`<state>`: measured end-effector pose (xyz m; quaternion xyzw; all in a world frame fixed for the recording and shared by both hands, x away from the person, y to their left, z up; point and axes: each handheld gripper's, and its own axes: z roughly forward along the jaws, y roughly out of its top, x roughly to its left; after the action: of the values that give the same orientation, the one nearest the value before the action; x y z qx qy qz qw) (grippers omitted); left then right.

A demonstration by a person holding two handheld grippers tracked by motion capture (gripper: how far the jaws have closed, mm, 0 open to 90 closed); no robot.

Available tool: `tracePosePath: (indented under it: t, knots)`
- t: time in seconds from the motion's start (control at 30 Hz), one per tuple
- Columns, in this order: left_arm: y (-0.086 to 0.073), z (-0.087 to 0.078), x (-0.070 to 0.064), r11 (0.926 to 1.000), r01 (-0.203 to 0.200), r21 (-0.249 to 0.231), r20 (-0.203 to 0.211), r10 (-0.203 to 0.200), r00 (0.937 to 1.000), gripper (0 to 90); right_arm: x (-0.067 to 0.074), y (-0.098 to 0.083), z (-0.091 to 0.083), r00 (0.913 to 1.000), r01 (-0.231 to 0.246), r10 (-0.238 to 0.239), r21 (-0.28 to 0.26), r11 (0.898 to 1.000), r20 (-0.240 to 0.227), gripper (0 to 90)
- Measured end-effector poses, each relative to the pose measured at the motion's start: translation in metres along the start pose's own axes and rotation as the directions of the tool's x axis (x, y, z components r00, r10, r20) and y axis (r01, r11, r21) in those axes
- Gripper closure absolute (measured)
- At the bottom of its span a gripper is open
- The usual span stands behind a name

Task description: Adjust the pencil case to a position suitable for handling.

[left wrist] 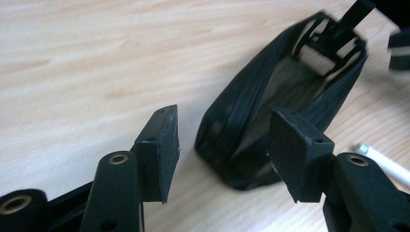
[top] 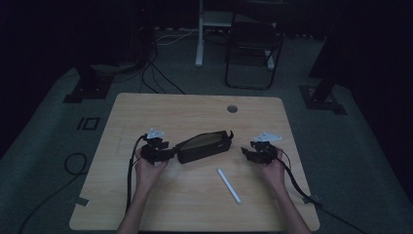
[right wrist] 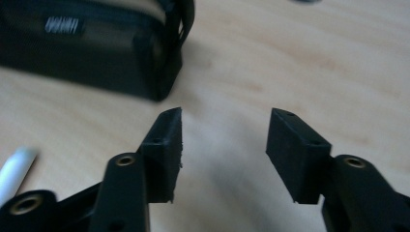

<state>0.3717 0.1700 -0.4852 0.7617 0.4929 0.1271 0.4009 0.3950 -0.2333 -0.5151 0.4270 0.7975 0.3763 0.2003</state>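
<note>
- Pouch (top: 204, 146): black fabric pencil case, long soft body, lies flat on wooden table approx. centre, long axis diagonal, its right end farther from the person.
- Zip runs along top; zip open, mouth gaping, dark interior visible in left gripper view (left wrist: 275, 111).
- Small white label on side wall, seen in right gripper view (right wrist: 121, 43); text not legible.
- Short strap/loop at its right end, sticking up.
- Pen (top: 228, 185): white, slim stick, lies flat on table near pouch, on the person's side, not touching it; angled diagonally. Cap end seen in left gripper view (left wrist: 382, 162).
</note>
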Motion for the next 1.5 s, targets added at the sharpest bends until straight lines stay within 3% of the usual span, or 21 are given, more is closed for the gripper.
tracePosePath:
  t: [0.1,0.23,0.43,0.57,0.87,1.13,1.37,1.5]
  knots:
    - [-0.007,-0.004,0.007,0.9995,0.027,0.017,-0.029,-0.026,0.9992,47.1,-0.004,0.013,0.008,0.9999,-0.011,0.011,-0.004,1.000,0.006,49.7]
    - [-0.013,-0.005,0.009,0.9982,0.055,0.024,-0.005,-0.054,0.9985,48.7,-0.010,0.030,0.023,0.9994,-0.030,0.030,0.003,1.000,0.017,49.7]
    - [-0.017,0.003,0.014,0.9954,0.084,0.046,-0.064,-0.081,0.9946,51.0,-0.015,0.046,0.048,0.9976,-0.056,0.054,0.044,0.997,0.043,49.4]
    - [-0.012,0.015,0.018,0.9934,0.092,0.069,-0.070,-0.087,0.9938,51.7,-0.015,0.048,0.057,0.9969,-0.073,0.074,0.043,0.996,-0.027,49.0]
    - [0.002,0.034,0.011,0.9946,0.070,0.077,-0.095,-0.063,0.9935,52.8,0.000,0.035,0.045,0.9968,-0.034,0.035,0.016,0.999,-0.072,52.1]
    - [0.018,0.054,0.019,0.9922,0.114,0.050,-0.117,-0.108,0.9873,52.9,0.009,0.017,0.024,0.9951,-0.046,0.044,-0.027,0.999,-0.089,51.8]
    - [0.029,0.066,0.026,0.9926,0.120,0.019,-0.166,-0.115,0.9794,49.0,0.022,0.010,0.016,0.9931,-0.033,0.028,-0.046,0.998,-0.114,51.2]
    - [0.029,0.071,0.032,0.9894,0.145,-0.004,-0.165,-0.144,0.9758,48.8,0.032,0.006,0.012,0.9921,-0.012,0.006,-0.053,0.999,-0.125,50.5]
